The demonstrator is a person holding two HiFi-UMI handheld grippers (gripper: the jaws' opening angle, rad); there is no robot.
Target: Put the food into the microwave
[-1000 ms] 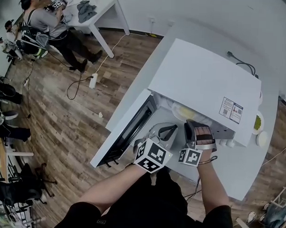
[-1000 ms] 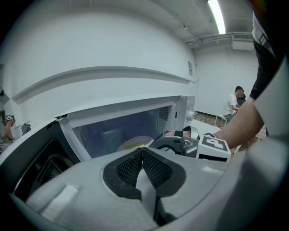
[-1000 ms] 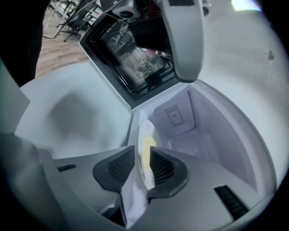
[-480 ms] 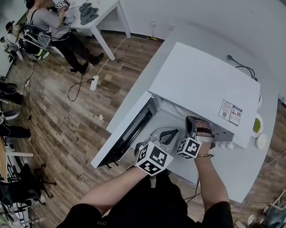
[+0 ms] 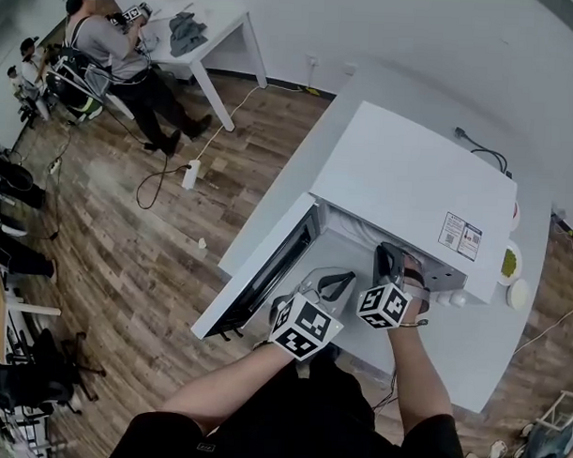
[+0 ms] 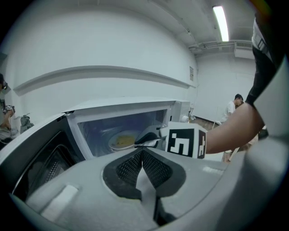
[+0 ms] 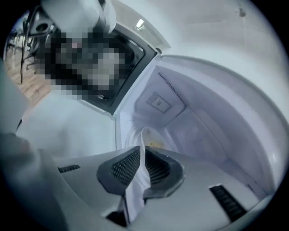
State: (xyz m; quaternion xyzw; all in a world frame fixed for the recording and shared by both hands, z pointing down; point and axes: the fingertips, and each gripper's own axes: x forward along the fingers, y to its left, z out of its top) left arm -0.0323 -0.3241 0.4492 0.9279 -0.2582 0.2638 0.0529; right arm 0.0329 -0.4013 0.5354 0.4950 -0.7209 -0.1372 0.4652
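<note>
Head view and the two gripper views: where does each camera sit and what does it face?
Head view: on the head, looking steeply down at the open microwave; both forearms, the left gripper and right gripper show.
Left gripper view: on that gripper, shut and empty, facing the cavity; the right gripper shows.
Right gripper view: faces the cavity; its jaws have just closed on the plate rim.
Shared: both gripper views show the plate.

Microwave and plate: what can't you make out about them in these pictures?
Food: left gripper view, too small and dim to identify, just yellowish.
Plate: right gripper view, mostly behind the right gripper, whose jaws have just been closing on its rim.
Microwave cavity: head view, mostly hidden under its own top.
</note>
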